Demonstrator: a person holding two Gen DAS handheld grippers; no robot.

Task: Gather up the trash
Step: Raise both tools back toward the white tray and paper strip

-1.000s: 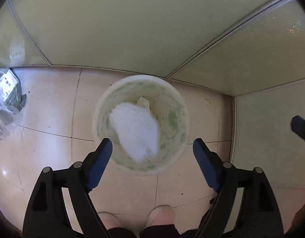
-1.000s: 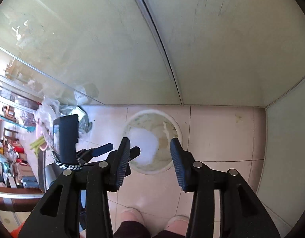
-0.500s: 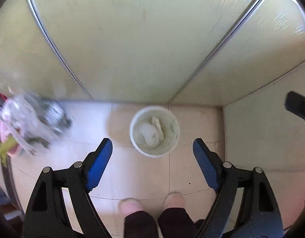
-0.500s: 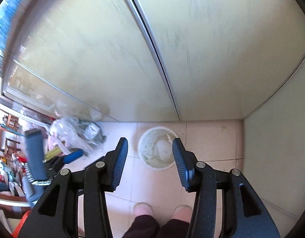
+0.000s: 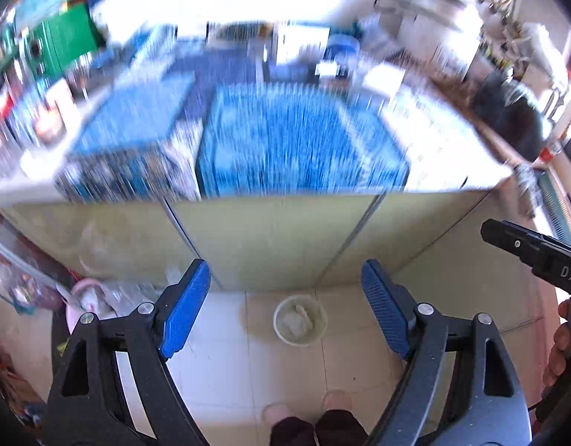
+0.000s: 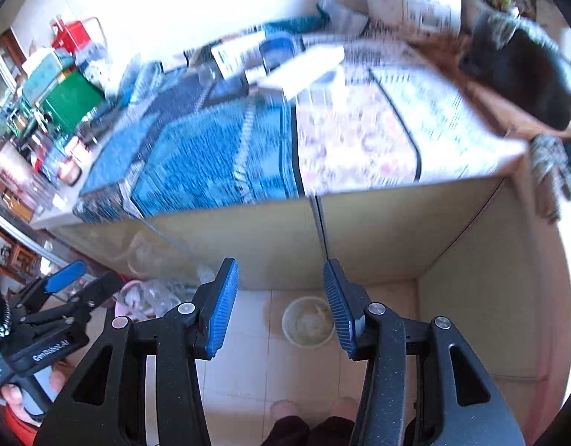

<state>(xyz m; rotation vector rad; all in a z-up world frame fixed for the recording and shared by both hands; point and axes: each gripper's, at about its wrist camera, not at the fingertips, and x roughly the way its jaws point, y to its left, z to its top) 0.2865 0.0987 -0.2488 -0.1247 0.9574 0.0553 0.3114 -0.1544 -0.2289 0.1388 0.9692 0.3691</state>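
Pale floor tiles run up to a cream cabinet front, and on top of that cabinet a bench lies under blue and flowered cloths, blurred in both views. On the floor, close to the cabinet's foot, stands the bin, a small pale bucket with crumpled white trash already inside it. It sits low and out of the way, in the corner where the cabinet meets a side panel, probably so that whatever is cleared off the bench can be dropped straight down into it.

Both tools are held high, looking down past the bench edge. The left gripper has its jaws spread wide with nothing between them; the bin only shows through the gap, far below. The right gripper has its jaws partly apart, narrower than the left, and also empty; the bin appears between them in the right wrist view but is not touched. Each tool shows at the edge of the other's view, so they are side by side. The person's feet stand on the tiles just short of the bin.

Empty jaws over a bin that already has paper in it suggest one drop is done and more trash is to be sought, likely on the bench or in the clutter of plastic bags left of the bin. Blur hides what on the bench counts as trash.
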